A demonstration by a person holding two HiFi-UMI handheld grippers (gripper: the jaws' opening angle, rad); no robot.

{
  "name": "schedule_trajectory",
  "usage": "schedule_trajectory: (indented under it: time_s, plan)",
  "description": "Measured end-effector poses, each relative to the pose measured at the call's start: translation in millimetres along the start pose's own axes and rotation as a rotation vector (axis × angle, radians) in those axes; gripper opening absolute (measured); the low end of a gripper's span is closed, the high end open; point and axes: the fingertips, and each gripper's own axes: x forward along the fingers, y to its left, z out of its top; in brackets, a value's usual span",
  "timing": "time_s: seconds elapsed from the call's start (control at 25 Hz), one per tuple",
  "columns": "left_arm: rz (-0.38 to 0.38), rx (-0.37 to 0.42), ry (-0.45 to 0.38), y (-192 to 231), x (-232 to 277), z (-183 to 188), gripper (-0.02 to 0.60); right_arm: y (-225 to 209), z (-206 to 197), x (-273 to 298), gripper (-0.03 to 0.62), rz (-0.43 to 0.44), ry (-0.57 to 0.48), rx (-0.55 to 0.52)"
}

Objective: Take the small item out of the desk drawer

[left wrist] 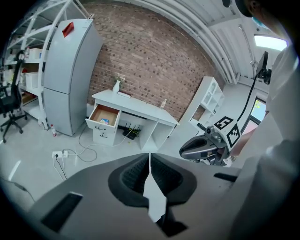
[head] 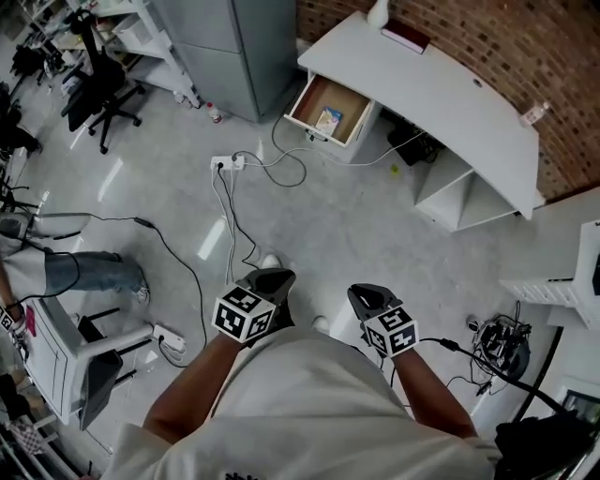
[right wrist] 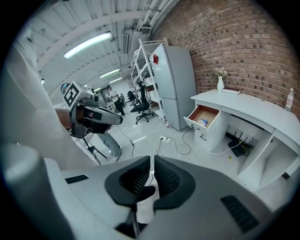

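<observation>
Both left gripper [left wrist: 150, 161] and right gripper [right wrist: 152, 164] fingers closed, empty; open drawer [head: 326, 111] well apart.

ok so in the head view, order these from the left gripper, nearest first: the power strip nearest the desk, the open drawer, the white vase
From the left gripper:
1. The power strip, on the floor ahead, slightly left.
2. The open drawer, at the left end of the desk.
3. The white vase, on the desk top, farthest back.

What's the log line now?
stage: far from desk | left gripper: shut, empty | right gripper: shut, empty | drawer: open | small item: in drawer, untouched
</observation>
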Motion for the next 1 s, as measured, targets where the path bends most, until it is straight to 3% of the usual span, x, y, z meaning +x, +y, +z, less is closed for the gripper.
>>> schedule_trajectory:
  time_s: [0.16, 0.36, 0.56, 0.76, 1.0]
  plan:
    - [-0.053, 0.042, 0.002, 62.6, 14.0, 57.2, 0.028, -23.2, 58.9, 48.9, 0.110, -0.034, -0.004, 0.053]
    - [-0.098, 0.088, 0.017, 140.0, 19.2, 108.1, 0.029, -57.1, 132.5, 112.7, 0.124, -0.104, -0.021, 0.085]
    - [-0.121, 0.131, 0.044, 212.0, 22.6, 136.3, 0.031, -82.3, 190.3, 180.1, 0.134, -0.146, -0.039, 0.121]
    - [-0.112, 0.095, 0.025, 258.4, 39.7, 169.9, 0.038, -118.7, 235.9, 232.0, 0.162, -0.154, -0.041, 0.121]
    - [-0.070, 0.046, 0.044, 309.4, 82.5, 216.2, 0.078, -213.7, 282.8, 299.2, 0.200, -0.172, -0.032, 0.170]
